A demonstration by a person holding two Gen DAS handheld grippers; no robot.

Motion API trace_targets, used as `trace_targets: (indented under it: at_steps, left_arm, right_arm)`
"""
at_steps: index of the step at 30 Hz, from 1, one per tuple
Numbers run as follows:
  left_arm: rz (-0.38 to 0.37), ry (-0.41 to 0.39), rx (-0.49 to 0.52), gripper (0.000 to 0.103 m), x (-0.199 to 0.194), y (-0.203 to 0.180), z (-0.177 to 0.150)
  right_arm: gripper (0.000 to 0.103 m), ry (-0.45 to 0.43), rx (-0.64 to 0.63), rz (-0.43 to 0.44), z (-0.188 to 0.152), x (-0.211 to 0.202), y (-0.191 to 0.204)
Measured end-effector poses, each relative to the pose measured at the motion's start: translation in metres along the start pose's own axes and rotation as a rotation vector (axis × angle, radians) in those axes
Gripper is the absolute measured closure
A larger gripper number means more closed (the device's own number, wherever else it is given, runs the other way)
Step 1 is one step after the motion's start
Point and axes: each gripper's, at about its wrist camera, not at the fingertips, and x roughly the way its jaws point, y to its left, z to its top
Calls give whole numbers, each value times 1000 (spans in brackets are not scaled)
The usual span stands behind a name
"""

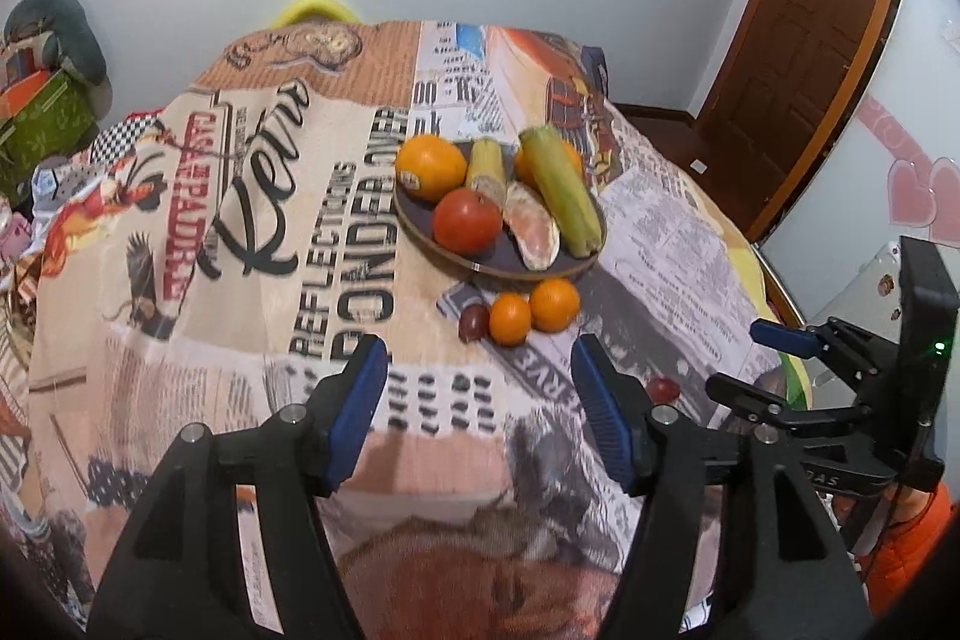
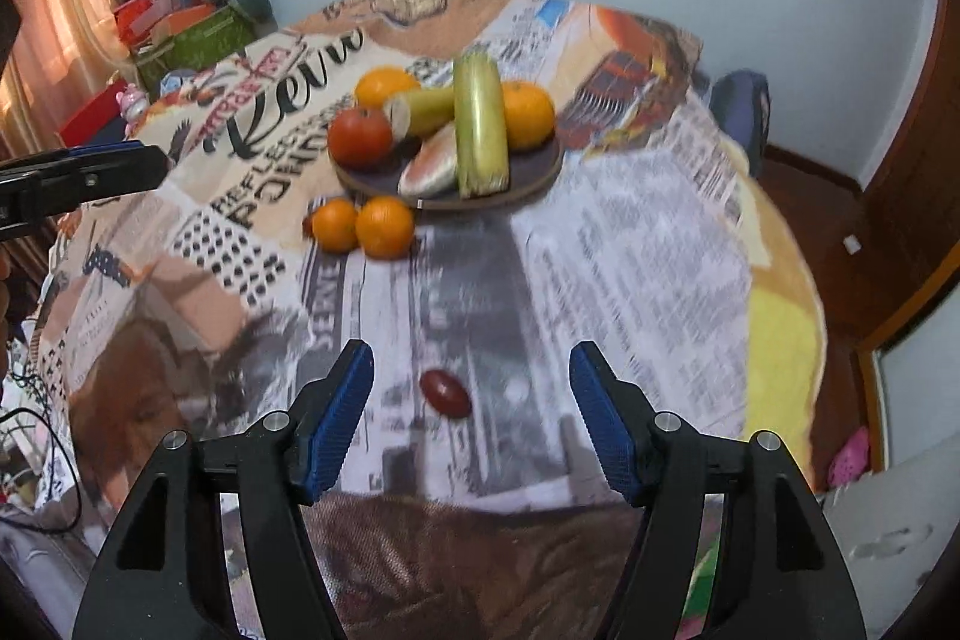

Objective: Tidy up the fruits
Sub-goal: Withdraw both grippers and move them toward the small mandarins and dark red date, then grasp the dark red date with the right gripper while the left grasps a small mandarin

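Observation:
A dark round plate [image 1: 465, 261] [image 2: 537, 172] holds a red tomato [image 1: 467, 220] [image 2: 360, 137], oranges [image 1: 431, 167] [image 2: 527, 114], corn cobs [image 1: 561, 190] [image 2: 480, 124] and a pale sweet potato [image 1: 531, 235] [image 2: 429, 169]. In front of the plate lie two small oranges [image 1: 533, 313] [image 2: 363, 225] and a dark red jujube [image 1: 474, 322]. A second jujube [image 2: 445, 393] [image 1: 663, 388] lies on the cloth between my right gripper's open jaws. My left gripper [image 1: 479, 409] is open and empty, short of the small oranges. My right gripper [image 2: 471, 415] is open.
The table carries a printed newspaper-pattern cloth [image 1: 240, 220] [image 2: 630, 250]. A wooden door [image 1: 798, 16] stands at the right. Boxes and clutter [image 2: 180, 28] lie beyond the table's left side. The left gripper's finger [image 2: 84, 172] shows at the right view's left edge.

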Motion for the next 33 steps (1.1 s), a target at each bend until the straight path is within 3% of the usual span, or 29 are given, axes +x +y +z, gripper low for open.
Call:
trace_targets:
  at_steps: [5, 7, 11, 15, 19, 33]
  left_arm:
    - [3, 45, -2, 40, 11, 1, -14]
    - [10, 59, -5, 40, 18, 1, -18]
    - [14, 85, -27, 40, 32, 4, -22]
    - [8, 110, -23, 53, 47, 3, -22]
    - [-22, 138, 3, 67, 60, -4, -19]
    - [-18, 173, 49, 67, 111, -26, 10]
  right_arm:
    - [46, 46, 52, 37, -12, 20, -3]
    - [57, 71, 62, 53, -15, 30, -4]
    - [68, 108, 73, 72, -21, 46, -4]
    - [84, 94, 71, 86, -22, 49, -4]
    - [85, 87, 73, 97, -21, 48, -4]
    - [85, 13, 126, 138, -4, 37, -25]
